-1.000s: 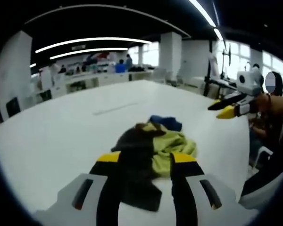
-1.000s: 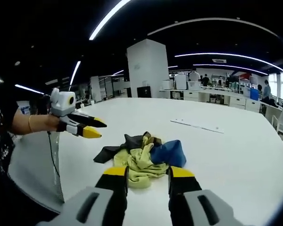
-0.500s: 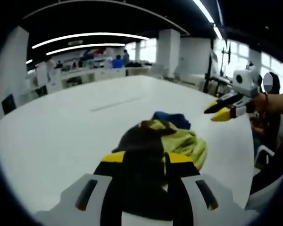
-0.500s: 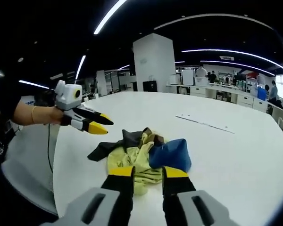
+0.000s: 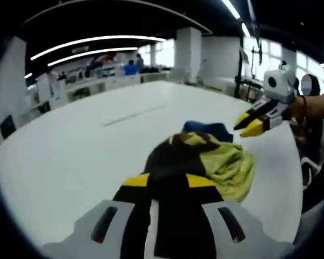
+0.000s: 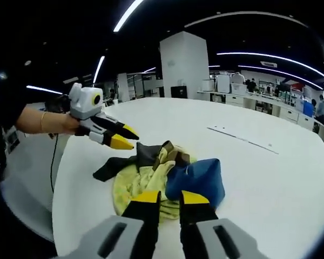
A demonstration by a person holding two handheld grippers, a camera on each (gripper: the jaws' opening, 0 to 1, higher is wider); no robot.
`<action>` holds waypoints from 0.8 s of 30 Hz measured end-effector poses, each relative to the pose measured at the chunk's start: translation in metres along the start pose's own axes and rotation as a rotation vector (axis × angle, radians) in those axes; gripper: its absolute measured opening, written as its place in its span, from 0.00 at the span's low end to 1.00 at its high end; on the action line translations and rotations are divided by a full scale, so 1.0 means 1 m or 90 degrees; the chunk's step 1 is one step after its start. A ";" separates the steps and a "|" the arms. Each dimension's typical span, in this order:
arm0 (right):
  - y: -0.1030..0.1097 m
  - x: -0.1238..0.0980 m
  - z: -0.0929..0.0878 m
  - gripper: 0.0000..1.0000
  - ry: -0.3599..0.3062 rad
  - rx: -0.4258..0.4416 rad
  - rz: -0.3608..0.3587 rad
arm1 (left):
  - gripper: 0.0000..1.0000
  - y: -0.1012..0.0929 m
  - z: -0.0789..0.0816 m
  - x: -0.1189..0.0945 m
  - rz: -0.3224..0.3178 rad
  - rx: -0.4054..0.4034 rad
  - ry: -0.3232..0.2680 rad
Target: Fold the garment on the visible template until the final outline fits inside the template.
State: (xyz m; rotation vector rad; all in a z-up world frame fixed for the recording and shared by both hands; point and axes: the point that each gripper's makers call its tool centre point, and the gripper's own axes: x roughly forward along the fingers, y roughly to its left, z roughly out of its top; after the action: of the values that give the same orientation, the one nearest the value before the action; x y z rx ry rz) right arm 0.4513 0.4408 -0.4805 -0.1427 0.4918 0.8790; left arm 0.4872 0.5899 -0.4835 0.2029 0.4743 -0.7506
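Lying crumpled on the white table, the garment is showing black, yellow-green and blue folds. The right gripper is hovering right at its near edge, jaws nearly together with only a narrow gap. The left gripper is reaching over the garment's black part, jaws spread with dark cloth between them. No readable writing is showing on the fabric.
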 end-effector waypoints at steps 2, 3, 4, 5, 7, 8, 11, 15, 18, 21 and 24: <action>-0.002 0.004 -0.001 0.09 0.006 -0.004 0.000 | 0.13 0.003 -0.006 0.003 0.006 0.022 0.017; -0.002 0.007 -0.002 0.09 0.011 -0.007 0.002 | 0.12 0.004 -0.008 0.005 0.004 0.026 0.020; -0.002 0.008 -0.004 0.08 0.016 -0.010 0.002 | 0.12 0.004 -0.009 0.006 0.003 0.023 0.019; -0.003 0.010 -0.007 0.07 0.026 -0.018 0.001 | 0.12 0.005 -0.009 0.007 0.000 0.017 0.019; -0.003 0.012 -0.009 0.06 0.033 -0.020 0.001 | 0.10 0.006 -0.011 0.008 0.000 0.016 0.023; -0.003 0.012 -0.009 0.06 0.033 -0.019 0.001 | 0.09 0.007 -0.013 0.009 0.001 0.019 0.029; -0.005 0.012 -0.009 0.05 0.035 -0.014 -0.003 | 0.03 0.007 -0.017 0.011 -0.002 0.025 0.040; -0.006 0.012 -0.011 0.01 0.038 -0.012 -0.010 | 0.00 0.007 -0.024 0.011 -0.005 0.017 0.054; -0.007 0.009 -0.012 0.00 0.043 0.002 -0.021 | 0.00 0.007 -0.024 0.010 -0.005 -0.002 0.051; -0.006 0.008 -0.012 0.00 0.045 0.004 -0.023 | 0.00 0.007 -0.024 0.008 -0.006 -0.016 0.050; -0.003 0.006 -0.009 0.00 0.041 0.004 -0.021 | 0.00 0.008 -0.023 0.004 0.001 -0.018 0.048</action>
State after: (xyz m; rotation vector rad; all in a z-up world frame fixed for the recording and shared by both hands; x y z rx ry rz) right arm 0.4535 0.4401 -0.4917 -0.1732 0.5502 0.8425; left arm 0.4874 0.6011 -0.5054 0.2053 0.5567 -0.7359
